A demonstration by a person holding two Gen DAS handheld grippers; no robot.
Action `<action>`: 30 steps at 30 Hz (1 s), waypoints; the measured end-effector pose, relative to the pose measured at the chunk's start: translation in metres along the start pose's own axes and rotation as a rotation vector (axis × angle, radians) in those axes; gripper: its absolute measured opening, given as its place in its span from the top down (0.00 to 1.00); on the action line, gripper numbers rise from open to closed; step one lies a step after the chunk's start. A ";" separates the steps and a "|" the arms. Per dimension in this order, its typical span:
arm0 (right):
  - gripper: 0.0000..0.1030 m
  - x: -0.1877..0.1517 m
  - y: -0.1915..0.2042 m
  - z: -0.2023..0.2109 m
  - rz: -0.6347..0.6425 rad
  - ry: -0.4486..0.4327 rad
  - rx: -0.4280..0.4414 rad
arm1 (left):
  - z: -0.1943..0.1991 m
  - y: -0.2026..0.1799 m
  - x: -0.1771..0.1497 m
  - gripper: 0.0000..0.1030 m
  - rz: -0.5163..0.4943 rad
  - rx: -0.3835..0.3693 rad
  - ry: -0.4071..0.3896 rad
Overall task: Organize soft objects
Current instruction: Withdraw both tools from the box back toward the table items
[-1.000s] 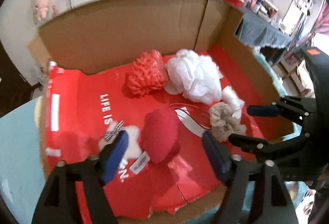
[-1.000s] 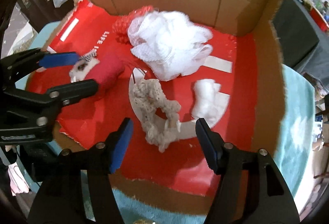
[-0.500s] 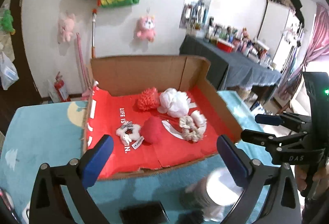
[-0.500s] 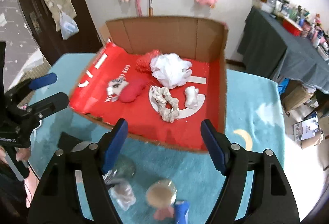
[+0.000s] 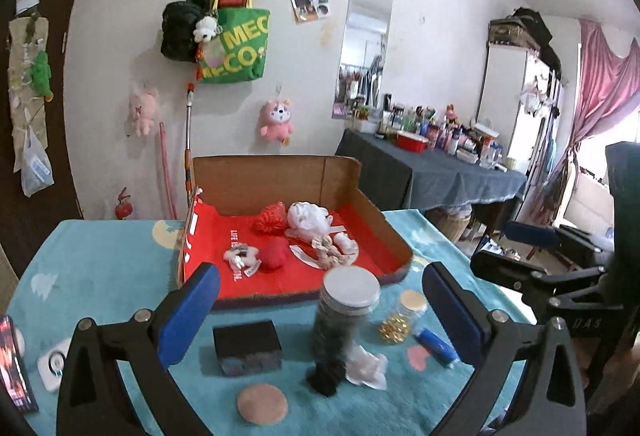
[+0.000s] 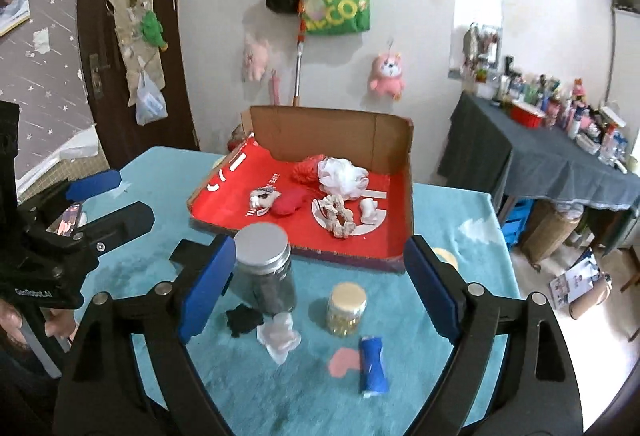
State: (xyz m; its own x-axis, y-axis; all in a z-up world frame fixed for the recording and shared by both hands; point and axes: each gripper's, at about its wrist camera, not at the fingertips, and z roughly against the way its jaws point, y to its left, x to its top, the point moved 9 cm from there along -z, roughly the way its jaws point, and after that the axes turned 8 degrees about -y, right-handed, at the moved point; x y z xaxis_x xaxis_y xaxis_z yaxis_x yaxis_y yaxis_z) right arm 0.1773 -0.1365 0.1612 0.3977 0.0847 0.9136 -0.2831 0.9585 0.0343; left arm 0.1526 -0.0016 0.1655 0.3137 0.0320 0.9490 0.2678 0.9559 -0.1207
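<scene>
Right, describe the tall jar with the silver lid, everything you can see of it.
The jar is a tall clear cylinder with a flat silver screw lid, closed, filled with something dark. It stands upright on the teal cloth, just in front of the box. A black scrap and a crumpled white piece lie at its base. Neither claw touches it.

This is a lived-in room of a home, a bedroom by the look of it. A green printed tote bag, a pink plush toy and a narrow frameless mirror hang on the white wall. A long side table under a dark grey cloth is crowded with bottles and jars, and a pink draped curtain frames a bright window.
</scene>
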 end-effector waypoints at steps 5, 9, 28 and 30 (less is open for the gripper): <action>0.16 -0.026 0.004 0.021 -0.004 -0.044 -0.051 | 0.022 -0.010 -0.023 0.00 -0.018 0.024 -0.044; 0.16 -0.047 0.003 0.029 -0.009 -0.057 -0.087 | 0.032 -0.015 -0.043 0.00 -0.040 0.054 -0.066; 0.16 -0.140 0.000 0.001 -0.076 0.008 -0.147 | 0.005 -0.004 -0.140 0.00 -0.047 0.135 0.073; 0.16 -0.149 -0.001 -0.002 -0.080 0.017 -0.152 | 0.002 -0.003 -0.148 0.00 -0.053 0.138 0.087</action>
State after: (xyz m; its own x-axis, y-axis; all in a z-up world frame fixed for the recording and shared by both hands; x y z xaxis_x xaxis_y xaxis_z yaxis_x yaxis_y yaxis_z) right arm 0.1206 -0.1494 0.0245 0.4284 0.0098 0.9036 -0.1155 0.9923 0.0440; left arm 0.1033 -0.0084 0.0264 0.3816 -0.0396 0.9235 0.1607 0.9867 -0.0241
